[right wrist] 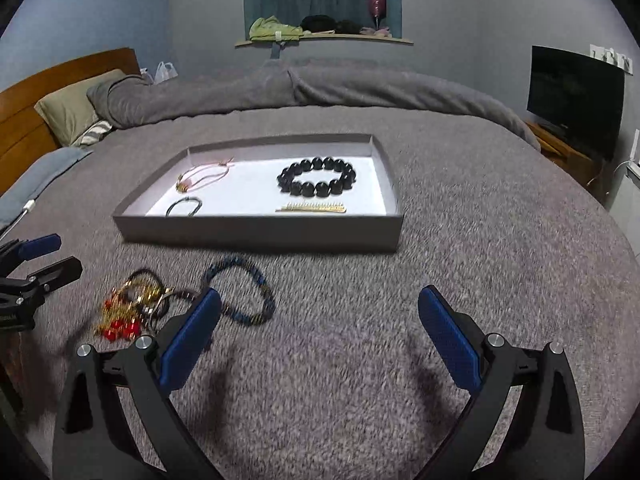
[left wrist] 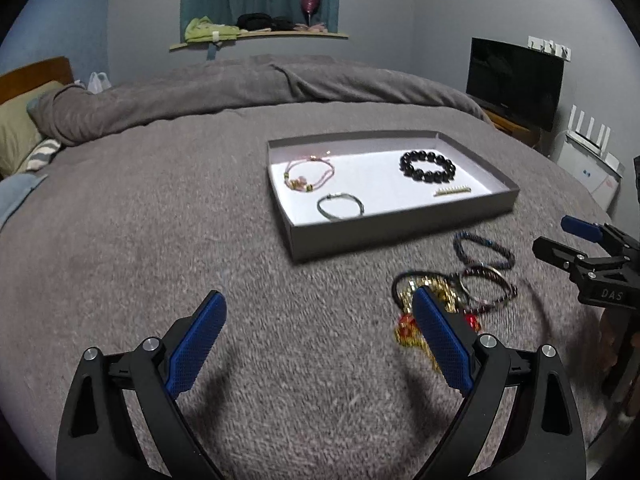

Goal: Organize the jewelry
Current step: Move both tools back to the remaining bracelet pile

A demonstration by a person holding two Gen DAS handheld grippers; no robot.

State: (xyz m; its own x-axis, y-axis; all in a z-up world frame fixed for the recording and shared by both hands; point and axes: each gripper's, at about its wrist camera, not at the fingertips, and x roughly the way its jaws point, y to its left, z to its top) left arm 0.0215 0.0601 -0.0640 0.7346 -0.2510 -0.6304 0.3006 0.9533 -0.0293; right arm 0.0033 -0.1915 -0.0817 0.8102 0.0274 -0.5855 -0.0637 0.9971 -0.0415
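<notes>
A grey shallow tray (left wrist: pixel 304 242) (right wrist: pixel 260 232) lies on the bed. It holds a black bead bracelet (left wrist: pixel 427 165) (right wrist: pixel 317 175), a pink cord bracelet (left wrist: pixel 309 174) (right wrist: pixel 204 177), a thin grey bangle (left wrist: pixel 340 207) (right wrist: pixel 185 206) and a gold comb clip (left wrist: pixel 452 191) (right wrist: pixel 311 208). In front of the tray lies a pile of gold and red jewelry (left wrist: pixel 416 312) (right wrist: pixel 128 312) with dark bangles (left wrist: pixel 486 286), and a blue bead bracelet (left wrist: pixel 482 249) (right wrist: pixel 242 294). My left gripper (left wrist: pixel 318 320) is open and empty, left of the pile. My right gripper (right wrist: pixel 320 316) is open and empty, right of the pile.
The grey blanket (left wrist: pixel 160 240) covers the bed, bunched along the far side. Pillows (right wrist: pixel 72 108) and a wooden headboard (right wrist: pixel 48 80) are at the left. A TV (left wrist: pixel 516 80) and a white appliance (left wrist: pixel 588 164) stand at the right. A window shelf (left wrist: pixel 260 36) holds clothes.
</notes>
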